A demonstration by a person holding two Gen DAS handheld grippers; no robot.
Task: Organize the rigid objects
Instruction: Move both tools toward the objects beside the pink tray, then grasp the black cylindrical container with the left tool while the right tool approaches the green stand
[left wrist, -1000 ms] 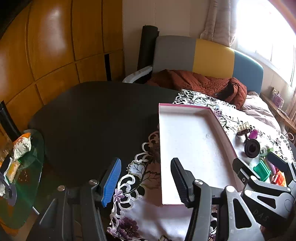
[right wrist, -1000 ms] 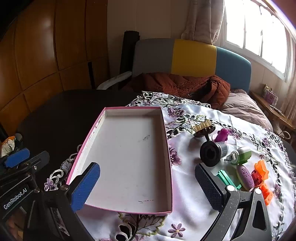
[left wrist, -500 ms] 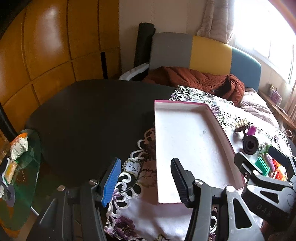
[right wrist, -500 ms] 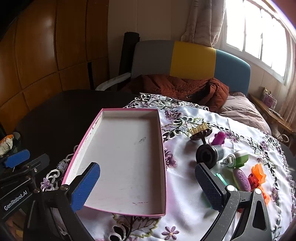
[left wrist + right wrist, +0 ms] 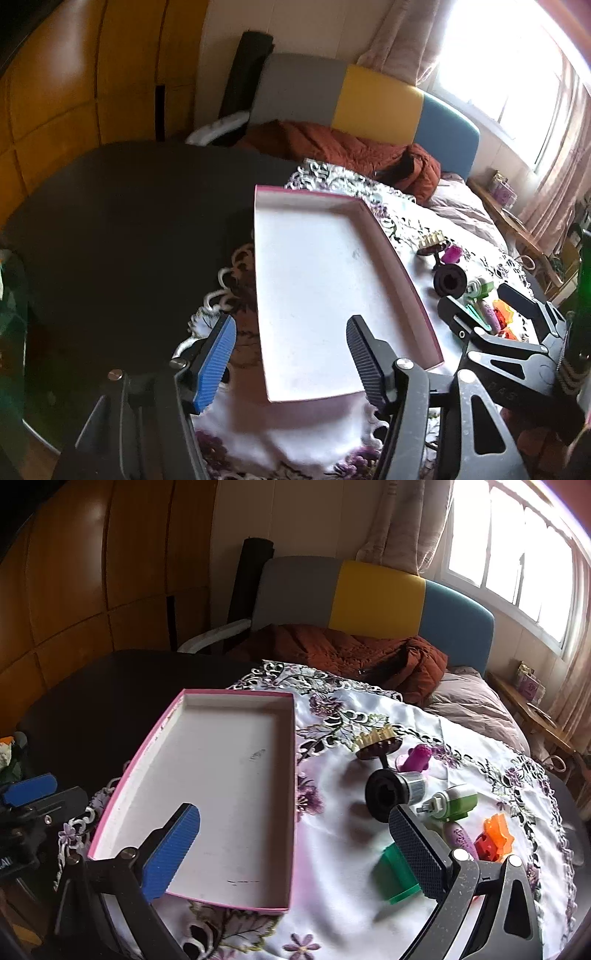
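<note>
There was one pink-rimmed tray (image 5: 236, 797), and to its right seven small objects (image 5: 391, 794) lay clustered on one embroidered cloth (image 5: 351, 853).

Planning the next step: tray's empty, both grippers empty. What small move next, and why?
Probably ease the right gripper forward and right onto the green block, the nearest piece. Its jaws are open and hold nothing, the pink-rimmed tray holds nothing, and every toy lies on the cloth right of it.

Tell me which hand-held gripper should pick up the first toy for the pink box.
Right. The right hand-held gripper, open and empty, hangs beside the toys, its finger next to the green block. The left hand-held gripper, jaws opening with nothing between them, faces the pink box.
</note>
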